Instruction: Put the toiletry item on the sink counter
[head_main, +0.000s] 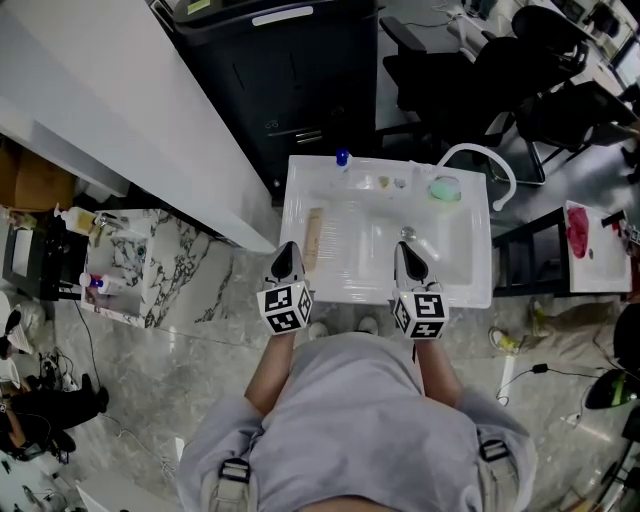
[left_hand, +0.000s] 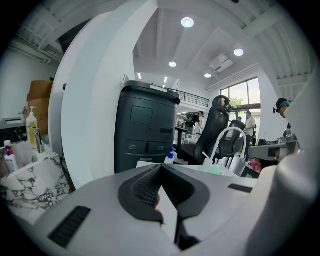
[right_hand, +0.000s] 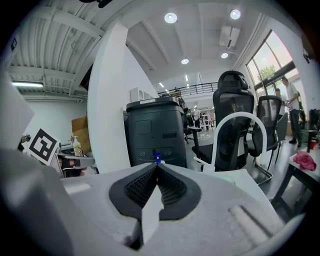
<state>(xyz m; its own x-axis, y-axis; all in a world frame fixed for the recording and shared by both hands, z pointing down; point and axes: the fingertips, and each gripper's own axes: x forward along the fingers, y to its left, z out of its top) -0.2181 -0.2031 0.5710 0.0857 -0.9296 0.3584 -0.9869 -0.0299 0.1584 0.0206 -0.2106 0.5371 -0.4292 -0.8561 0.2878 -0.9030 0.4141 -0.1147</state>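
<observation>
At the sink counter's (head_main: 296, 190) far rim, 2 tiny items (head_main: 384, 182) are showing too small to identify, and on the white table (head_main: 600, 270) at the right something red (head_main: 580, 228) is appearing too indistinct to name.

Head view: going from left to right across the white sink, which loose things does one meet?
Tan flat strip → small blue-capped bottle → round pale green item.
</observation>
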